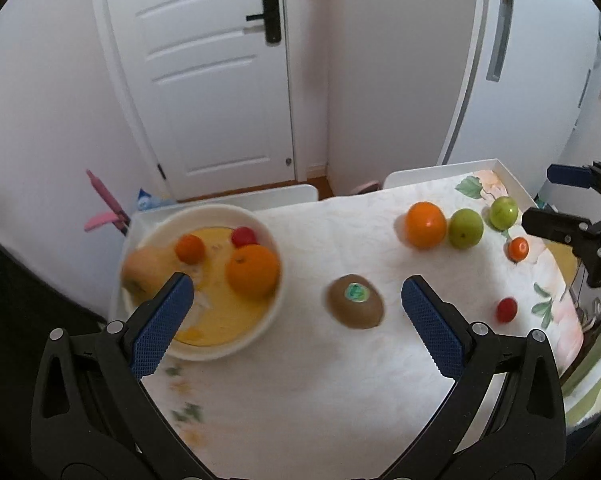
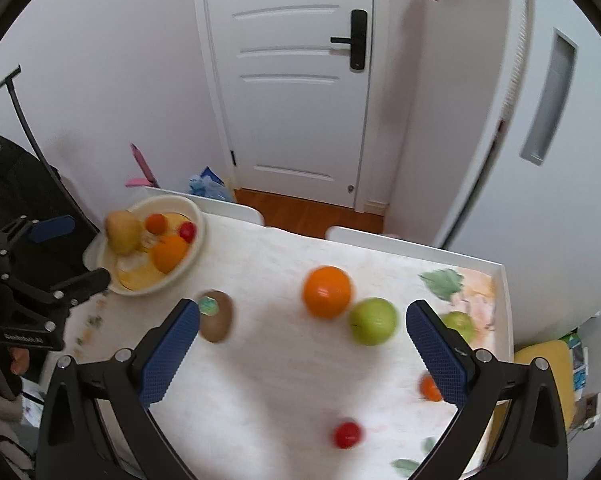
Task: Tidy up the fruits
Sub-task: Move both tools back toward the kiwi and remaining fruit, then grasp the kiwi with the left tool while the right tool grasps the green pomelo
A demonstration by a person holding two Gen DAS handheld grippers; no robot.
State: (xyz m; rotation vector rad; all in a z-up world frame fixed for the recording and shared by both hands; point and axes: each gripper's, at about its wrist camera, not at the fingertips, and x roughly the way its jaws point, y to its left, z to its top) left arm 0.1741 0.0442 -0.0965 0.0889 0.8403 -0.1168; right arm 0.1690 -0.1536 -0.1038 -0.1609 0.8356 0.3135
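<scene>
Tangerine (image 2: 429,387) sits half-hidden behind right gripper (image 2: 302,318) finger.

The left gripper (image 1: 296,296) hangs with its two blue-padded fingers (image 1: 162,322) spread wide, nothing between them, tips pointing forward and down. The right gripper (image 2: 302,324) is posed the same way, its blue pads (image 2: 436,354) far apart and empty. In the right wrist view the left gripper (image 2: 66,250) shows at the left edge with its jaws parted, and part of a hand (image 2: 18,360) grips its handle below. In the left wrist view the right gripper (image 1: 540,200) enters from the right edge, likewise parted
</scene>
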